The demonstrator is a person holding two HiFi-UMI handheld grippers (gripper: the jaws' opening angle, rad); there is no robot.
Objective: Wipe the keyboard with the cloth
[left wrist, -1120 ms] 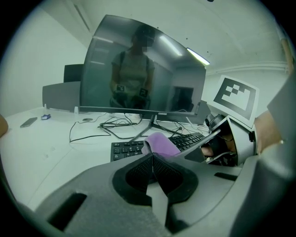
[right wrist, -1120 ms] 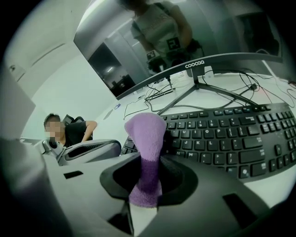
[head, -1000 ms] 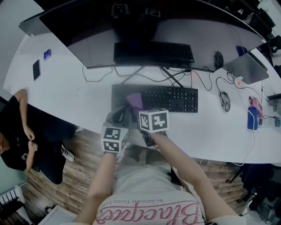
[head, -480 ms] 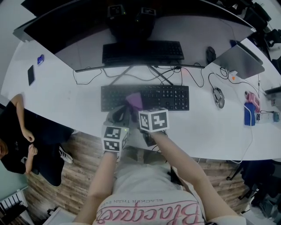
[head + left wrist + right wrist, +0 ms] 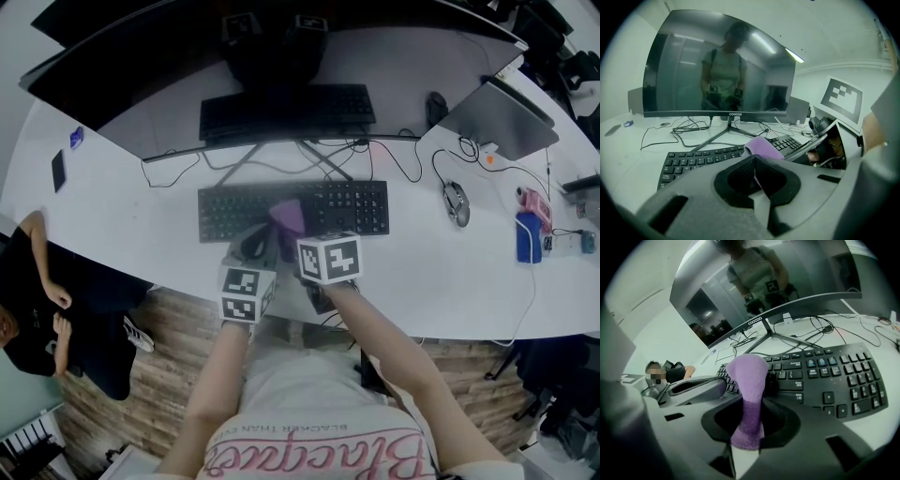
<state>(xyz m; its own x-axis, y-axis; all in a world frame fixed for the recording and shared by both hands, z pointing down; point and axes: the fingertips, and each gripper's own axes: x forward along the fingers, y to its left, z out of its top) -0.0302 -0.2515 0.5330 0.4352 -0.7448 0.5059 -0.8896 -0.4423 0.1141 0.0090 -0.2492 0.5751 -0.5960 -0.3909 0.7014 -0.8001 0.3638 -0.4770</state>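
A black keyboard point(image 5: 347, 207) lies on the white desk point(image 5: 141, 220) in front of the monitor stand. A purple cloth point(image 5: 289, 217) rests on its middle keys. My right gripper point(image 5: 292, 231) is shut on the cloth point(image 5: 748, 380), whose bunched end sticks out over the keyboard point(image 5: 829, 376). My left gripper point(image 5: 258, 243) sits just left of it at the keyboard's near edge. In the left gripper view its jaws point(image 5: 754, 171) are shut with nothing clearly between them, and the cloth point(image 5: 763, 147) shows beyond them on the keyboard point(image 5: 698, 161).
A wide curved monitor point(image 5: 122, 70) stands behind, with a second keyboard point(image 5: 286, 111) beyond it and cables point(image 5: 412, 164) around the stand. A mouse point(image 5: 454, 202), laptop point(image 5: 495, 117) and blue object point(image 5: 528, 236) are at right. A phone point(image 5: 58, 170) lies far left, where a person point(image 5: 33, 309) sits.
The cloth in my right gripper has shifted rightward along the keyboard, from its left third to its middle. My left gripper has kept beside it.
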